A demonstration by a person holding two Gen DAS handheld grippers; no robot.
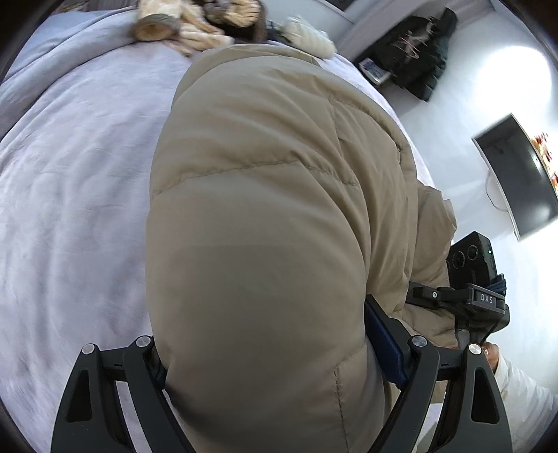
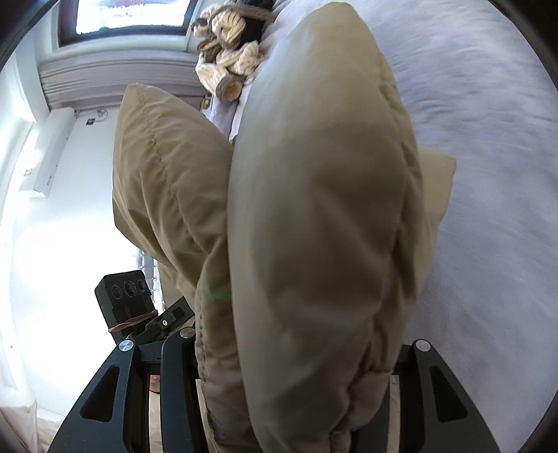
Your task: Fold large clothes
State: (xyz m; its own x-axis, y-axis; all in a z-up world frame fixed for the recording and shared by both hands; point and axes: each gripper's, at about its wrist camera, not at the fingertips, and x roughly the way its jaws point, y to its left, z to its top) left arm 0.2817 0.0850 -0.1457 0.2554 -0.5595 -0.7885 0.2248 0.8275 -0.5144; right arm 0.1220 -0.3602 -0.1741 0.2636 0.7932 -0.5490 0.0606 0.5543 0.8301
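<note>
One tan puffer jacket [image 1: 265, 216] is the landmark, lifted over a grey-covered bed [image 1: 69, 174] with its long axis running away from both cameras toward the far edge of the bed.

To the left of the jacket lies only bare bedcover. The left gripper [image 1: 275, 352] stands at the jacket's near end, and its fingers [image 1: 383, 334] are spread wide around a thick padded roll of the jacket, pressing on it from both sides: it grips the jacket. To the right of the jacket in the left wrist view, the right gripper [image 2: 293, 362] sits just beside that same near end. Its own view shows the fingers clamped on a bunched seam, one quilted panel rising ahead and a second flap hanging to the side.

Both grippers sit at the near end, neither clearly nearer, so the next fold likely turns on carrying that end forward along the long axis.

Beyond the jacket's far end lies one heap of cream and brown clothes [image 1: 195, 24]. Counted: one jacket, one heap, two grippers, one wall screen [image 1: 519, 174] far right of the jacket.
</note>
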